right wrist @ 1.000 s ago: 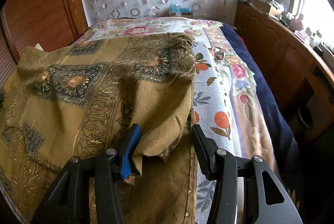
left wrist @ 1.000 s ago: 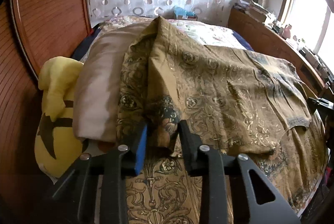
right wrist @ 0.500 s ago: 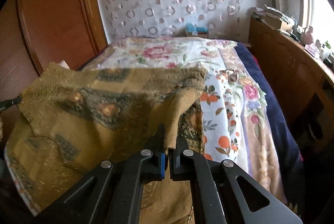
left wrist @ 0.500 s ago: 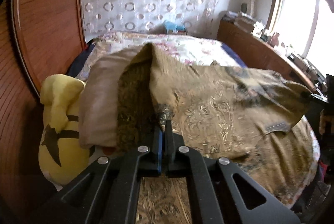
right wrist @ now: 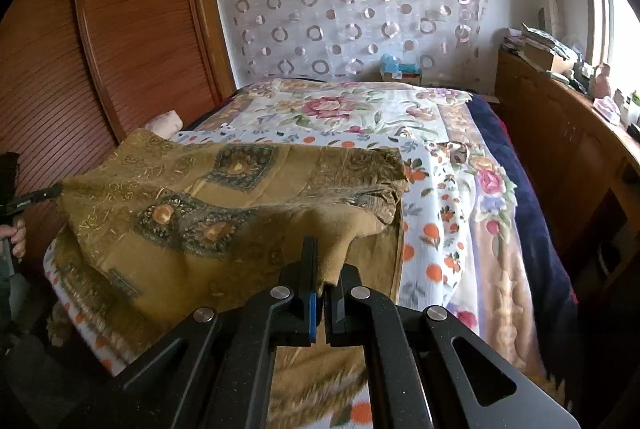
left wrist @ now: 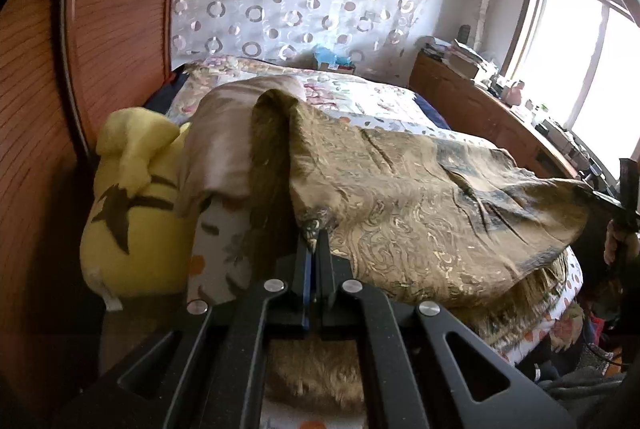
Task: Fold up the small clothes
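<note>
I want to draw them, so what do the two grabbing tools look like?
Both tools look alike. The left tool and the right tool each have two flat black fingers, one lined with a blue pad. Behind them spread matte black arms with triangular cut-outs and round silver bolt heads. No cables show.

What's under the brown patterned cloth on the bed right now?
Under the lifted brown cloth a white sheet with orange dots shows at the edges, over the floral blanket. Whatever lies beneath the cloth's middle is covered.
</note>
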A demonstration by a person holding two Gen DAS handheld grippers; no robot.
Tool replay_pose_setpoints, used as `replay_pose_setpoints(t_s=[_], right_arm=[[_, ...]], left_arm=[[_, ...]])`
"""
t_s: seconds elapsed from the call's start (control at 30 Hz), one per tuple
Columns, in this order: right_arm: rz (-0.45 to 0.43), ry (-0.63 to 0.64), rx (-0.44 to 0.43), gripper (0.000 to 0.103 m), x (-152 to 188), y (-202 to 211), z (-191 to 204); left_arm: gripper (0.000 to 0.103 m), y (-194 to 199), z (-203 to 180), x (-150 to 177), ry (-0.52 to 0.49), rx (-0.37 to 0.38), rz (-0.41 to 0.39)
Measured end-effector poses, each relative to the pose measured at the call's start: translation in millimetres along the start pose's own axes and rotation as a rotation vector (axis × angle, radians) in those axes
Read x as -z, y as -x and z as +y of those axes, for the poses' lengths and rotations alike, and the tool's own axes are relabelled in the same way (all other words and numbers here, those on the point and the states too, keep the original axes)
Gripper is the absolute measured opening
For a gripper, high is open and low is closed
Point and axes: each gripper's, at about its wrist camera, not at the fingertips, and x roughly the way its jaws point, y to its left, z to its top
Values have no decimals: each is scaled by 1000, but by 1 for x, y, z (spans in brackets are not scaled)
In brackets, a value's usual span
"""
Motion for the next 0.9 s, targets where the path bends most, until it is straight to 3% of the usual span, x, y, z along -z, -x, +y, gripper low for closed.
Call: replay_pose_setpoints(t_s=[0.13, 0.33, 0.6, 0.67, 0.73, 0.9], right_arm=[[7, -1, 12, 2, 11, 8, 0], [65, -55, 34, 2, 35, -25, -18], [63, -47, 80, 2, 31, -47, -16], [53, -32, 83, 3, 30, -43, -11], [39, -21, 91, 4, 32, -33, -3], [18, 18, 130, 11, 36, -21, 4]], left_arm=[[1, 8, -4, 14, -2, -13, 10], [2, -7, -8, 28, -18, -76, 63], [3, -12, -14, 31, -28, -61, 86], [11, -10, -16, 30, -37, -56, 77], [36, -6, -19, 28, -36, -51, 60], [43, -1, -25, 25, -38, -35, 41]])
